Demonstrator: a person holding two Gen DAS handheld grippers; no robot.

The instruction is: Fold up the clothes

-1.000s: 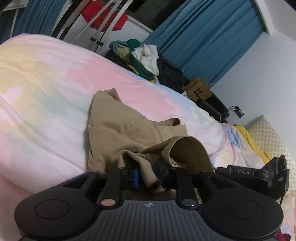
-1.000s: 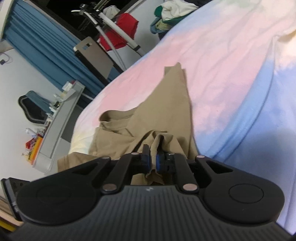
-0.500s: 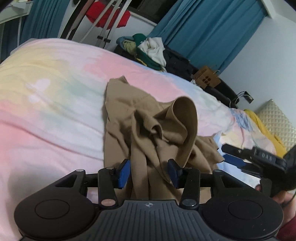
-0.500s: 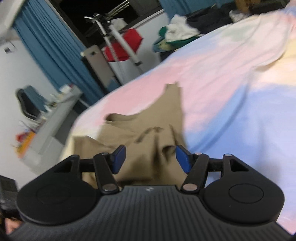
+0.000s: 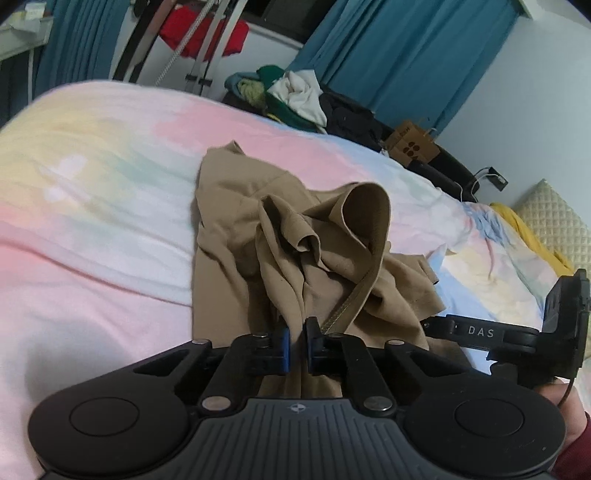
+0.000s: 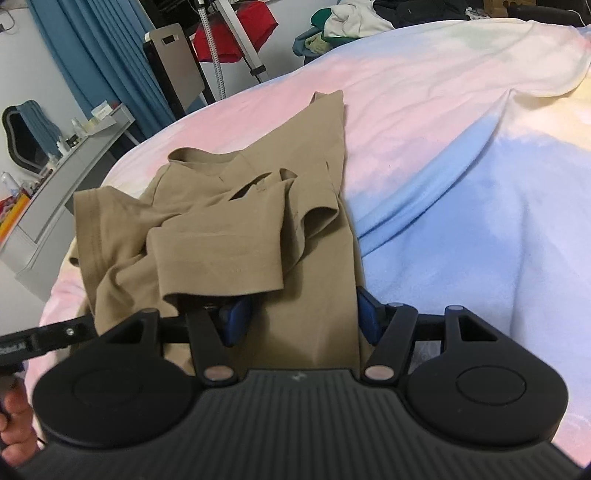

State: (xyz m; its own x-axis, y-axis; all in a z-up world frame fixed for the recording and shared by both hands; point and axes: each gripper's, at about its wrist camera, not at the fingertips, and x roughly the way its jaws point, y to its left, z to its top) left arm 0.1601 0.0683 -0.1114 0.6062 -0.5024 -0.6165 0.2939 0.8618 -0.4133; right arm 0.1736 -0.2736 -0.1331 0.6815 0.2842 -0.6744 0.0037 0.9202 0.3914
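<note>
Tan shirt (image 5: 295,251), crumpled on the pastel bedspread (image 5: 92,206). Left gripper (image 5: 296,345) has just closed, pinching a shirt fold; right gripper (image 6: 299,314) stands wide astride flat cloth. Left view alone shows a pillow (image 5: 554,225); right view, a desk (image 6: 70,173).

Bedroom in a home. Bed (image 5: 110,184) with a pastel tie-dye blanket fills both views, quilted pillow (image 5: 554,221) at one end, blue curtains (image 5: 406,55) behind it. Loose clothes pile (image 5: 291,96) past the bed, red garment (image 6: 236,33) on a metal rack, grey desk (image 6: 74,162) cluttered with small bottles, mirror (image 6: 26,133) by the wall.
</note>
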